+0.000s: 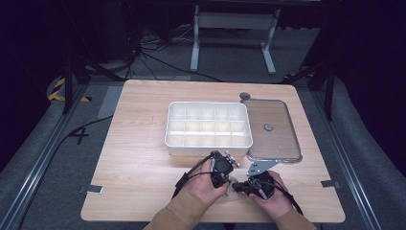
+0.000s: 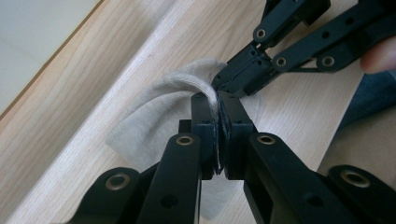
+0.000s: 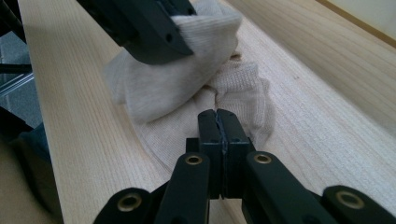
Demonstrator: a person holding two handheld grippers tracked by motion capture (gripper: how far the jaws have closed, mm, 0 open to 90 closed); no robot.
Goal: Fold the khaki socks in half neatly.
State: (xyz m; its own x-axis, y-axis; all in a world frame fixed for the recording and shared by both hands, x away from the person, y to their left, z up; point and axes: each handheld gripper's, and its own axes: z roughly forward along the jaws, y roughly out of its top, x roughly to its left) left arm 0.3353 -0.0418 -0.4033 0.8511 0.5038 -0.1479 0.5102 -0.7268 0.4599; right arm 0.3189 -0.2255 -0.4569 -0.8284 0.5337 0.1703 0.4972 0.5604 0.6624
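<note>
At the table's near edge, the left gripper point(image 2: 217, 116) is clamped on a fold of the soft, beige ribbed-knit sock point(image 2: 154, 112), and the right gripper point(image 3: 217, 122) pinches the same sock's thin edge, jaws together. Folding it well probably means keeping both pinches firm and lifting evenly, since the limp cloth sags. Beyond lie the white plastic divided box point(image 1: 208, 142) and, farther right, its clear flat lid point(image 1: 282, 136).

thing: sock point(image 3: 163, 88)
colour: pale beige, ribbed knit
state: crumpled, folded over itself
pose: one fold lifted off the table point(image 1: 143, 191), rest lying flat
place: near edge of table, in front of the white divided box
grip: pinched at two spots
</note>
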